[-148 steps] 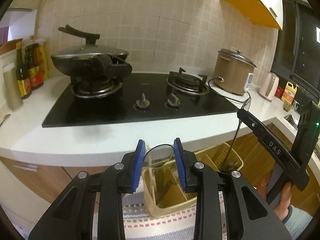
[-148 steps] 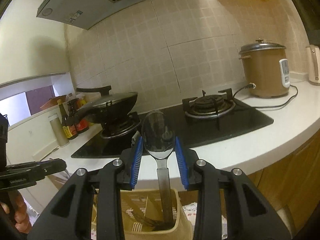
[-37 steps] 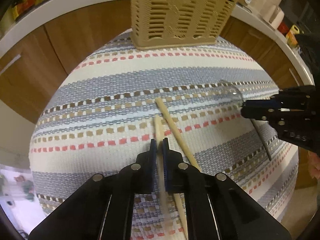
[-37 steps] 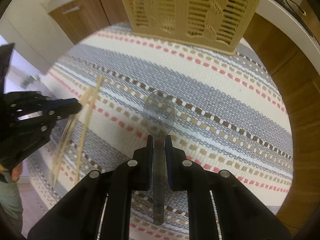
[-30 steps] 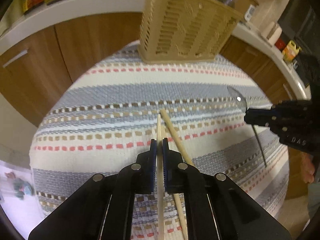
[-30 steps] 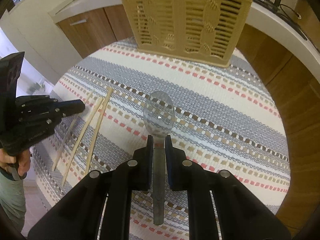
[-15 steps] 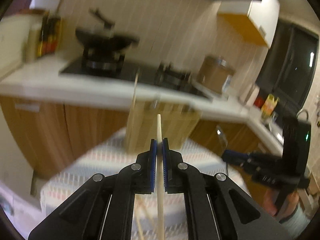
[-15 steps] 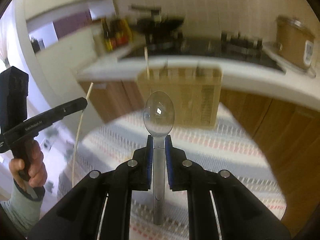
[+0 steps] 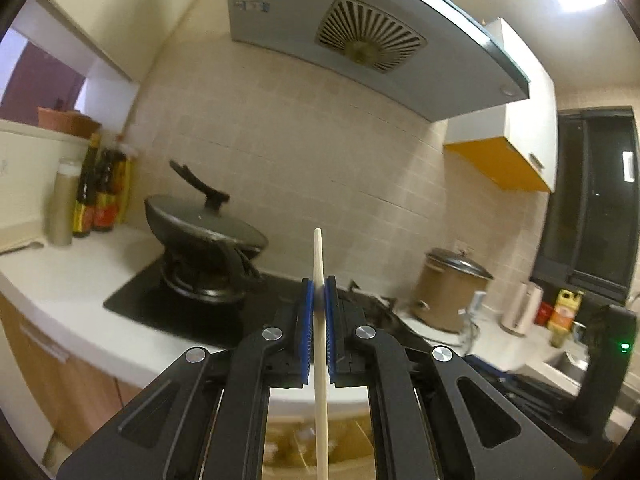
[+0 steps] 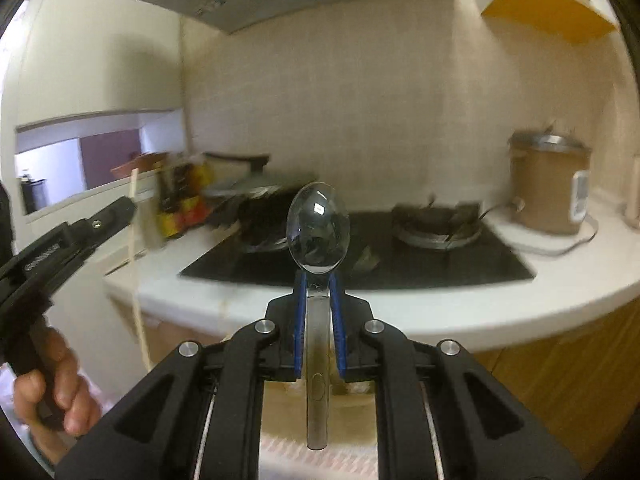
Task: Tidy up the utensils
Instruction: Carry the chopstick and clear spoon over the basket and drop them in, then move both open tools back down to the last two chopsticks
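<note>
My left gripper (image 9: 319, 294) is shut on a pale wooden chopstick (image 9: 318, 256) that stands upright between its blue pads, level with the stove. My right gripper (image 10: 318, 282) is shut on the handle of a metal spoon (image 10: 318, 228), bowl up. Below both grippers, the beige slotted utensil basket (image 9: 288, 452) (image 10: 288, 412) shows blurred between the arms. In the right wrist view the left gripper (image 10: 126, 205) appears at the left with the chopstick (image 10: 136, 280) hanging through it and a hand (image 10: 60, 392) on its grip. The right gripper's black body (image 9: 604, 368) sits at the right edge of the left wrist view.
A white counter (image 9: 60, 280) carries a black hob with a lidded wok (image 9: 204, 236), a brown rice cooker (image 9: 448, 292) with its cable, and sauce bottles (image 9: 96, 200) at the left. A range hood (image 9: 372, 40) hangs above. Striped cloth (image 10: 320, 460) lies below the basket.
Both grippers have risen off the striped cloth and tipped up to near level, carrying the chopstick and the spoon. The views now face the counter and stove instead of the cloth.
</note>
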Available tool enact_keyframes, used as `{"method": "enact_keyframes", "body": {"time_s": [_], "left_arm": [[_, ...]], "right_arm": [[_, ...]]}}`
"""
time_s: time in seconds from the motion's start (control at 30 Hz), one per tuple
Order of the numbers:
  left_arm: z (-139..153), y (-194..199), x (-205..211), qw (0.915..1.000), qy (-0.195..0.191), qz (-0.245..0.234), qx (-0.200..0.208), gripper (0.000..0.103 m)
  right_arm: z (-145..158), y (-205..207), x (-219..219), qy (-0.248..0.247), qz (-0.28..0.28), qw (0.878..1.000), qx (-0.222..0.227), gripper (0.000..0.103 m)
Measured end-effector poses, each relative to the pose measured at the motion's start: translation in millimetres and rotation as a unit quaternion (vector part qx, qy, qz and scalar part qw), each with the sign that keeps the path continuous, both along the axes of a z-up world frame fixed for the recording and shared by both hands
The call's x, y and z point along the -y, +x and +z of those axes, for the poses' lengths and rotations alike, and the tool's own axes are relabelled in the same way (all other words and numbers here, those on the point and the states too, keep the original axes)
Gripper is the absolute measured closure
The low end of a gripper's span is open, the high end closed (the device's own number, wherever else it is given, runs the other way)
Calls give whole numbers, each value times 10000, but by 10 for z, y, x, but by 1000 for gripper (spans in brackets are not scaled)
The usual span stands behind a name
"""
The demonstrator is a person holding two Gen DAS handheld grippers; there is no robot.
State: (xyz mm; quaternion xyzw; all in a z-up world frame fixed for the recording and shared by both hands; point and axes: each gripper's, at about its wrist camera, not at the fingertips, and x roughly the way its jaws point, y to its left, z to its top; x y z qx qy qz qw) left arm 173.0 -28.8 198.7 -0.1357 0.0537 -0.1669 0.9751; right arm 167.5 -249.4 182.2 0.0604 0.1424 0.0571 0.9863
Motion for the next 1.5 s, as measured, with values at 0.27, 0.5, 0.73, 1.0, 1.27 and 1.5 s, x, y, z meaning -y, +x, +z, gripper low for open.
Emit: {"method": "enact_keyframes", "body": {"time_s": [0.27,0.5,0.73,1.0,1.27,1.5], "left_arm": [[-274,435,95,9994,-29,333,-2,99],[-458,536,18,9990,-101,438,-63,98],[-368,610,-174,9979,-497,401,-114,99],[-543,713,-75,9985,-340,309,-298,99],[-691,423,-47,9993,15,-2,-376,99],[-701,213,-231,9953,-53,-392,-884,78]], "right_arm": [[-277,376,-13,-457,-335,9977,370,93],[-537,451,-57,-512,-130,9982,285,93],[-591,412,-96,-582,-101,9979,248,93],[-632,371,-64,-555,-102,9981,244,93],[-699,172,-30,-393,199,9990,2,91],[-733,6,162,303,633,9945,-783,52]]}}
